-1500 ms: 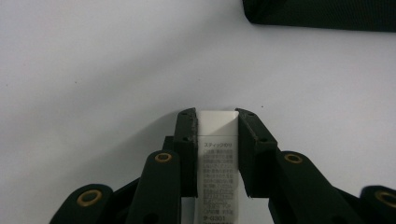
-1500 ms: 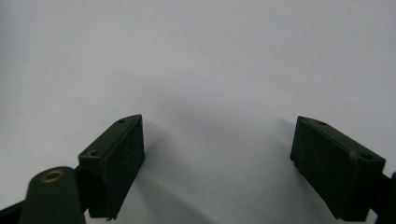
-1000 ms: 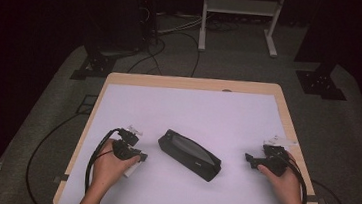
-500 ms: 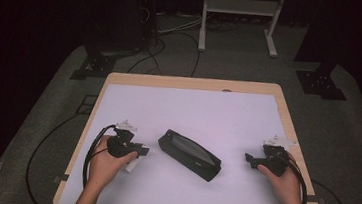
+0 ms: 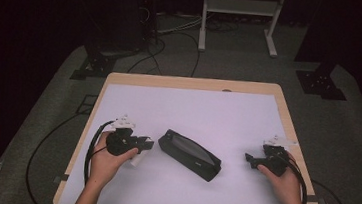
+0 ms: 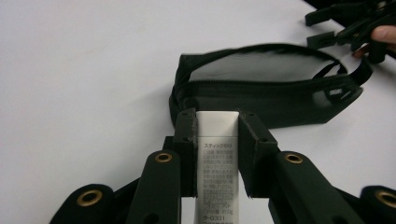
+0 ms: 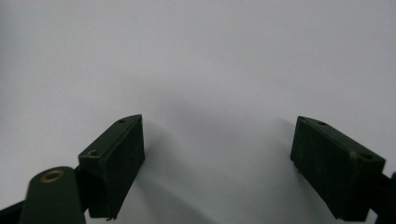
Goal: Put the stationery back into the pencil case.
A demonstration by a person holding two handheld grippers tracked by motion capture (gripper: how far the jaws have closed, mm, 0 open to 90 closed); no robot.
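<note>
Nearest the person, two hands reach in over the near edge of the table (image 5: 288, 117), each holding a gripper above the white sheet that covers its top.

The left gripper (image 6: 217, 122) is clenched on a white tube (image 6: 216, 158). In the left gripper view the tube stands between the two black jaws, both pads pressed against its sides, and its printed label runs down toward the camera. Its flat end sits level with the jaw tips. In the high view the left gripper (image 5: 146, 144) points to the right across the table, and the tube (image 5: 137, 159) shows as a small pale shape beneath it, over the left hand (image 5: 108, 158).

Just beyond the tube's end lies a black pouch (image 6: 266, 88), apart from it with a strip of white sheet between. Its zip is open along the top, and the flap is folded back so the grey lining shows. In the high view the pouch (image 5: 190, 154) lies at the middle of the table, slanting from upper left to lower right, between the two grippers.

Farther right, the right gripper (image 5: 250, 159) is held in the right hand (image 5: 282, 179) near the table's right edge, pointing left toward the pouch but well apart from it. In the right gripper view its jaws (image 7: 218, 161) stand wide apart and released, with the white sheet between them.

Past the table's far edge, cables (image 5: 174, 46) trail over a grey floor, and a white metal stand (image 5: 240, 10) rises at the back.
</note>
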